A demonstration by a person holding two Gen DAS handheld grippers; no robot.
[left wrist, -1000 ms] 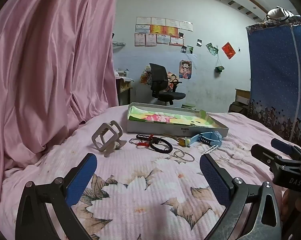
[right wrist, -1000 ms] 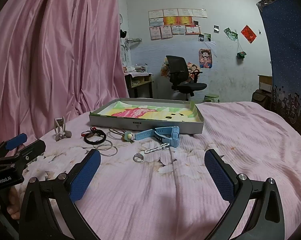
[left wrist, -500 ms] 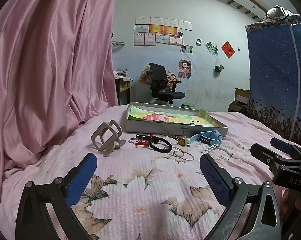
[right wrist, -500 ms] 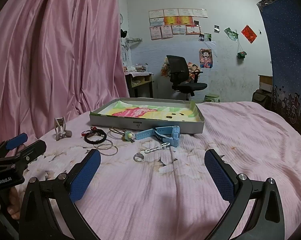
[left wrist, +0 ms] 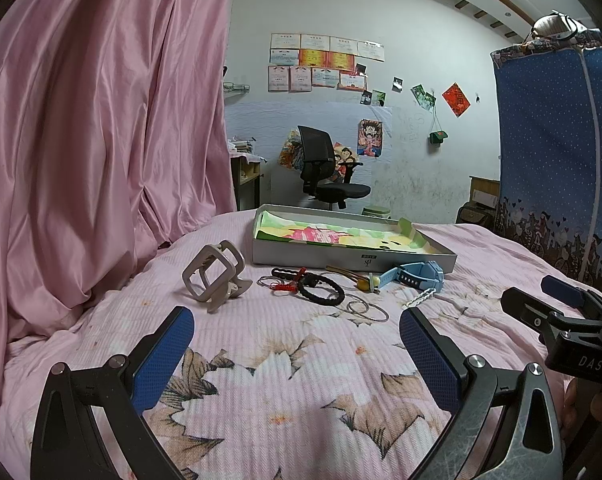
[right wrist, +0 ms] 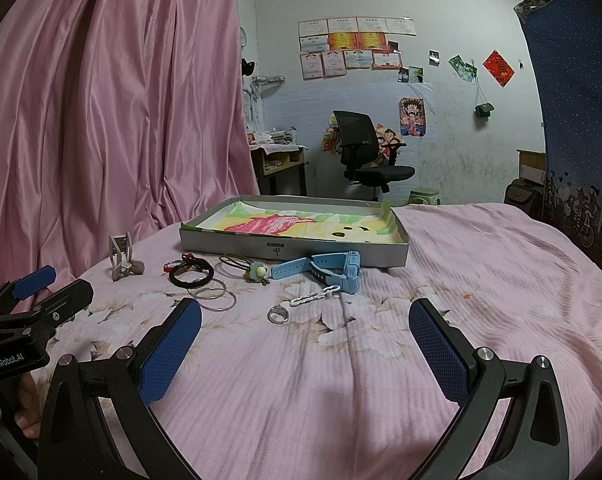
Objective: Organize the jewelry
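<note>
A shallow grey box (right wrist: 293,250) with a colourful lining lies on the pink bedspread. In front of it are a light blue watch (right wrist: 333,270), a silver ring (right wrist: 278,314), a white chain (right wrist: 315,295), two thin bangles (right wrist: 215,298), a black braided bracelet (right wrist: 191,274) and a hair tie with a green charm (right wrist: 257,270). My right gripper (right wrist: 305,330) is open, short of the ring, nothing between its fingers. My left gripper (left wrist: 297,340) is open, short of the bangles (left wrist: 367,310) and black bracelet (left wrist: 321,292). The watch (left wrist: 415,274) lies beside the box (left wrist: 353,254).
A beige folding phone stand (left wrist: 215,276) stands left of the jewelry. A pink curtain (left wrist: 101,140) hangs along the bed's left side. A blue wardrobe cover (left wrist: 557,160) rises on the right. An office chair (right wrist: 365,160) and a desk stand beyond the bed.
Both grippers have stayed open and almost still. The views shift only slightly; no item on the bed has moved.
</note>
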